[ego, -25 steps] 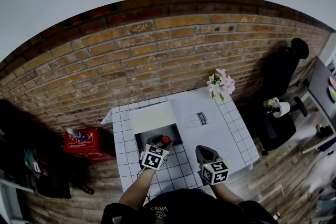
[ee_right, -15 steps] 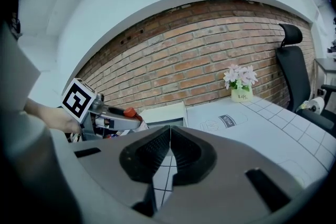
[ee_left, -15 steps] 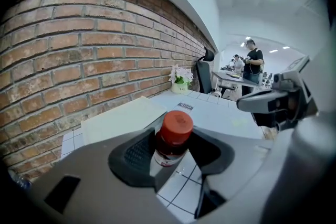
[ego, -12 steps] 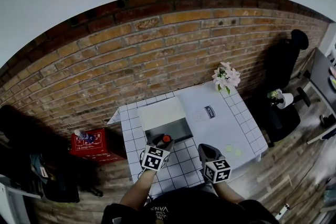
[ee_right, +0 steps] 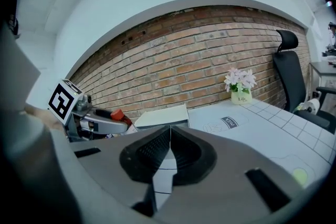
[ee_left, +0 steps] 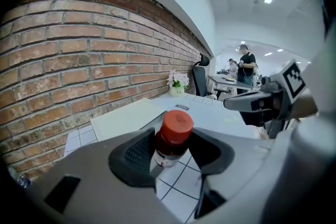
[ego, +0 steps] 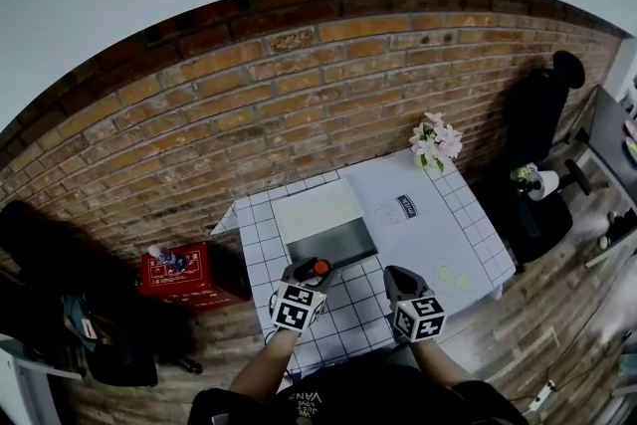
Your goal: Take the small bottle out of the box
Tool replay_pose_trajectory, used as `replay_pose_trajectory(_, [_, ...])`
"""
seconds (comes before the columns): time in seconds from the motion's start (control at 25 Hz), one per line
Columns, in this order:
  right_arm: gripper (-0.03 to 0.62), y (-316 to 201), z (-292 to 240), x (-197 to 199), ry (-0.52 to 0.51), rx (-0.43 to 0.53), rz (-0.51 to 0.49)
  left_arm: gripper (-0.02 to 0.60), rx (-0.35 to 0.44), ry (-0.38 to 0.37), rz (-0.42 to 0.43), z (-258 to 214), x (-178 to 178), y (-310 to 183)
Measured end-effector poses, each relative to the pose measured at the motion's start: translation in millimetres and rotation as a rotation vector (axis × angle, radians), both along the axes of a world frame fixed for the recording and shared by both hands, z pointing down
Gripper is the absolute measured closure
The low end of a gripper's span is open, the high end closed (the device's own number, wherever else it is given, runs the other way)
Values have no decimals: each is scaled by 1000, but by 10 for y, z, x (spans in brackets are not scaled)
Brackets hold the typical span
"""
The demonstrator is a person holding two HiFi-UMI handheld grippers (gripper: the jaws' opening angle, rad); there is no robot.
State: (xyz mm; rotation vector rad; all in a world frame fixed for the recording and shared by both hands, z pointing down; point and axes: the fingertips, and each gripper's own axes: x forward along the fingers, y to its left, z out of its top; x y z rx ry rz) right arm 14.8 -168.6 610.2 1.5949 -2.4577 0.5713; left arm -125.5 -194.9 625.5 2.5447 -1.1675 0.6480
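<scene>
Here, left hand-held gripper [ee_left: 169, 152] grips bottle [ee_left: 172, 136], right one [ee_right: 169, 150] clenched — tiled table [ego: 350, 318], brick wall [ego: 299, 105].

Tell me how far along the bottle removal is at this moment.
Done: the small bottle is gripped by the left gripper and appears clear of the box, above the tiled table in front of it. In hand: the bottle, held upright between the jaws. Left: setting it down and letting go. The right gripper is shut and empty.
</scene>
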Motion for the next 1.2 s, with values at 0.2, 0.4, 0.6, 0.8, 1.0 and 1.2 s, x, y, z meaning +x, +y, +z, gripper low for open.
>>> replay_pose_trajectory(0.2, [591, -1, -50, -28, 0, 11, -38, 378, 13, 4, -57, -37, -47, 101])
replay_pose_trajectory(0.4, [591, 2, -79, -15, 0, 12, -100, 377, 21, 6, -111, -88, -29, 190])
replay_pose_trajectory(0.6, [591, 1, -101, 74, 5, 11, -169, 377, 26, 16, -180, -122, 51, 292])
replay_pose_trajectory(0.8, [591, -21, -118, 133, 8, 7, -240, 379, 19, 23, -261, -139, 85, 396])
replay_pose_trajectory(1.0, [591, -35, -138, 207, 7, 15, -295, 379, 21, 29, -326, -121, 158, 519])
replay_pose_trajectory(1.2, [591, -22, -152, 271, 5, 17, -351, 379, 20, 29, -386, -134, 243, 635])
